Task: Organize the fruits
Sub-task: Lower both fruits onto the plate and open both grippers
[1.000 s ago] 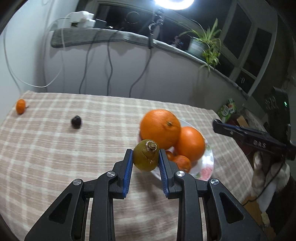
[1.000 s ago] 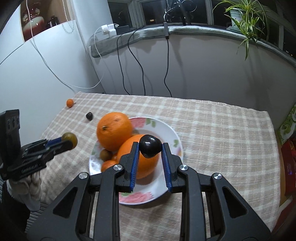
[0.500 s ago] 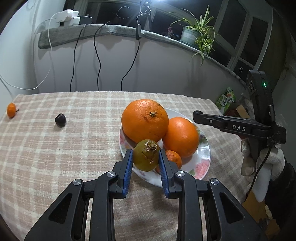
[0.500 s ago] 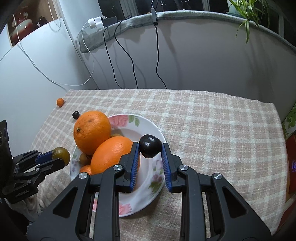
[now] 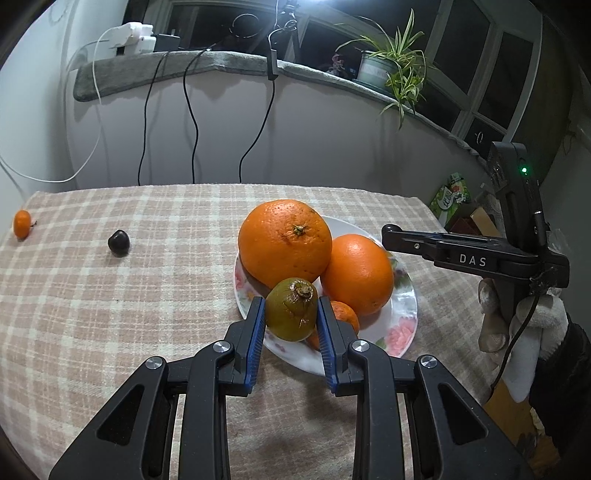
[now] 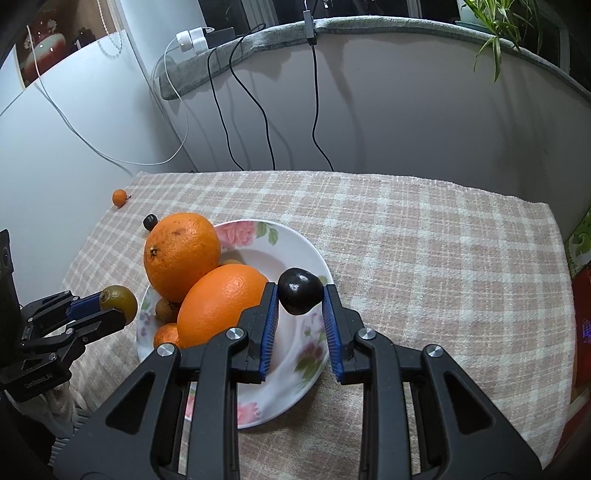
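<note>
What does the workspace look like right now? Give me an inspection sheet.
Surface: checked cloth over the table.
Job's things: plate with two big oranges and small fruits; loose small orange and dark fruit on the cloth.
Clutter: nothing seen on the cloth.
Grippers: left gripper shut on green fruit; right gripper shut on second dark fruit, over the plate.
Cables: black cables and white cable down the wall.
Surroundings: ledge, chargers, potted plant.
</note>
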`<state>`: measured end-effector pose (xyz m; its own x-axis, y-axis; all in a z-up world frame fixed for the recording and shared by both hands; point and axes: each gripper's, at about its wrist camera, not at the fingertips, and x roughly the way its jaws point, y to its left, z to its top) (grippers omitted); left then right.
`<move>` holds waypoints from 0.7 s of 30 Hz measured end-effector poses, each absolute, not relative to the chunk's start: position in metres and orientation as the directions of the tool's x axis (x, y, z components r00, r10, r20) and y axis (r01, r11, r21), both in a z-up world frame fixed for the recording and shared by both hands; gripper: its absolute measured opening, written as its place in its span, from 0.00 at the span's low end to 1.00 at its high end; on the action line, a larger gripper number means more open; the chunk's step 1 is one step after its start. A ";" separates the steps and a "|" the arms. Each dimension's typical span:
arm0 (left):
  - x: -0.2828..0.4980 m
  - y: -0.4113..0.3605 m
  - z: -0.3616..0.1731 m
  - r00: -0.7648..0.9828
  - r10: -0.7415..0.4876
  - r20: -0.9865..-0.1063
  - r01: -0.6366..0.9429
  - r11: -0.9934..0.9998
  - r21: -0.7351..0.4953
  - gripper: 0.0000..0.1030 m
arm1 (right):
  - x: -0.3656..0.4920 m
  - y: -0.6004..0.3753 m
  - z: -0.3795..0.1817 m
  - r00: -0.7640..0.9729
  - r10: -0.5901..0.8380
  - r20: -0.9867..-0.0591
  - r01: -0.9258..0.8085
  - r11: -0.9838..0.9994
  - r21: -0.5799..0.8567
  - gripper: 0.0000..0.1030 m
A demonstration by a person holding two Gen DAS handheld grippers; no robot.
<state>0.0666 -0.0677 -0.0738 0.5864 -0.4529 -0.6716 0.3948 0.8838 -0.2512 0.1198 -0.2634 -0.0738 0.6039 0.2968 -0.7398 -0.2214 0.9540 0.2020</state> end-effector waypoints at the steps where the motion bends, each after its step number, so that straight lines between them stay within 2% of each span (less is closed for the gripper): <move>1: 0.067 -0.068 -0.074 0.587 -0.452 -0.672 0.394 0.884 -0.251 0.25 | 0.119 -0.263 -0.074 0.604 0.296 -0.740 -0.222 0.954 0.200 0.25; 11: 0.064 -0.068 -0.071 0.586 -0.459 -0.668 0.400 0.881 -0.253 0.27 | 0.119 -0.262 -0.075 0.603 0.294 -0.742 -0.232 0.954 0.190 0.26; 13: 0.064 -0.068 -0.071 0.587 -0.459 -0.667 0.401 0.880 -0.254 0.29 | 0.119 -0.263 -0.075 0.602 0.294 -0.743 -0.231 0.954 0.190 0.27; 15: 0.063 -0.067 -0.070 0.589 -0.463 -0.663 0.402 0.879 -0.256 0.35 | 0.119 -0.263 -0.075 0.603 0.296 -0.741 -0.231 0.954 0.192 0.36; 16: 0.063 -0.067 -0.069 0.591 -0.464 -0.660 0.403 0.878 -0.257 0.37 | 0.118 -0.263 -0.074 0.608 0.295 -0.737 -0.231 0.954 0.190 0.46; 17: 0.063 -0.066 -0.068 0.592 -0.466 -0.658 0.405 0.877 -0.258 0.37 | 0.117 -0.263 -0.073 0.614 0.294 -0.733 -0.233 0.954 0.187 0.52; 20: 0.062 -0.066 -0.067 0.597 -0.465 -0.654 0.406 0.878 -0.253 0.38 | 0.116 -0.263 -0.069 0.620 0.298 -0.726 -0.237 0.953 0.189 0.53; 21: 0.062 -0.066 -0.066 0.598 -0.464 -0.653 0.405 0.878 -0.253 0.43 | 0.116 -0.263 -0.069 0.621 0.297 -0.725 -0.237 0.953 0.188 0.55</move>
<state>0.0624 -0.0661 -0.0664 0.5981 -0.4641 -0.6534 0.4053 0.8785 -0.2531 0.1156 -0.2633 -0.0685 0.6213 0.2973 -0.7250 -0.2365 0.9532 0.1882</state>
